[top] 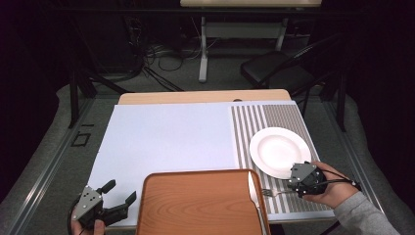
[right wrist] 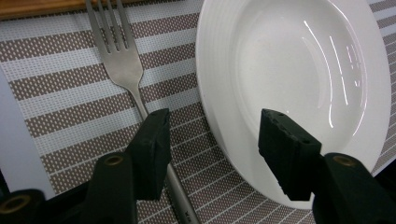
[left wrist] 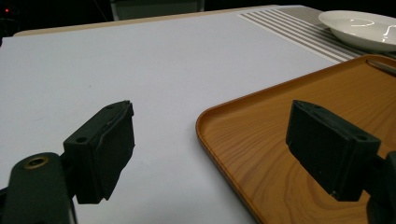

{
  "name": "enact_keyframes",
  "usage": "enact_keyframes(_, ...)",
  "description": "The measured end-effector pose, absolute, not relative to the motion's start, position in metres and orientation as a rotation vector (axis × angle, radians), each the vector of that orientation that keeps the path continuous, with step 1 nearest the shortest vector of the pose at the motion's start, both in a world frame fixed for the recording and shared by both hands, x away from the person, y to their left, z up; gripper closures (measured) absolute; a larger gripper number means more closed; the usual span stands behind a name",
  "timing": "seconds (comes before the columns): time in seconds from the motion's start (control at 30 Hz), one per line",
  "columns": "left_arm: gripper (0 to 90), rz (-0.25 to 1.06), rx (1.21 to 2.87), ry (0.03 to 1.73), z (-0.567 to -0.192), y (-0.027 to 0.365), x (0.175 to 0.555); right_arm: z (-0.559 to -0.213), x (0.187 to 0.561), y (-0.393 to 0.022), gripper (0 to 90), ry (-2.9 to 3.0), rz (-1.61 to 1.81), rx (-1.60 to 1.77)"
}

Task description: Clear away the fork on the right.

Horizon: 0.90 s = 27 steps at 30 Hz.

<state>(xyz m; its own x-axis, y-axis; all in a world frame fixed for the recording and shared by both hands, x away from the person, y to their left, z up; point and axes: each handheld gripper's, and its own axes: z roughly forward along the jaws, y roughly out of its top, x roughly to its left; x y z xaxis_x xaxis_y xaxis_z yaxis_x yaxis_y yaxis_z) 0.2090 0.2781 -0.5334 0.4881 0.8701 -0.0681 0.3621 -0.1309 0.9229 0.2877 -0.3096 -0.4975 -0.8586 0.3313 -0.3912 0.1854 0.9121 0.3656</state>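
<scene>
While your left gripper (top: 119, 195) hangs at the near left corner of the table, its jaws stand wide with nothing between them — in the left gripper view one jaw sits over the white mat (left wrist: 154, 70) and the other over the wooden tray (left wrist: 289, 135). That tray (top: 195, 205) lies at the near edge in the middle, its right rim just beside the striped placemat (top: 274, 115).

Over on the near right, your right gripper (right wrist: 212, 135) is down on the placemat (right wrist: 70, 98), jaws about half apart. They straddle the near rim of the white plate (right wrist: 289, 60): one jaw lies over the plate's inside, the other outside it, right against the fork (right wrist: 122, 60) handle. Whether the pads actually press on the rim you cannot tell from here.

From above, the fork (top: 269, 192) lies on the stripes between tray and your right gripper (top: 296, 182), tines toward the tray. Farther out, the plate (top: 280, 152) sits upright on the placemat — empty and glossy. Beyond the table, a dark chair (top: 276, 71) stands on the floor.
</scene>
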Motion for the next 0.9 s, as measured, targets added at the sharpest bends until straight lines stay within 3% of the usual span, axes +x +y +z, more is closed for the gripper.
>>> enact_keyframes(0.43,15.5,0.620,1.712,1.056,-0.533,0.279,0.209,-0.503,0.289,-0.309,51.0,2.633,0.401,0.297)
enact_keyframes(0.9,15.5,0.619,1.711,1.057,-0.533,0.279,0.209,-0.513,0.285,-0.297,65.1,2.716,0.308,0.124)
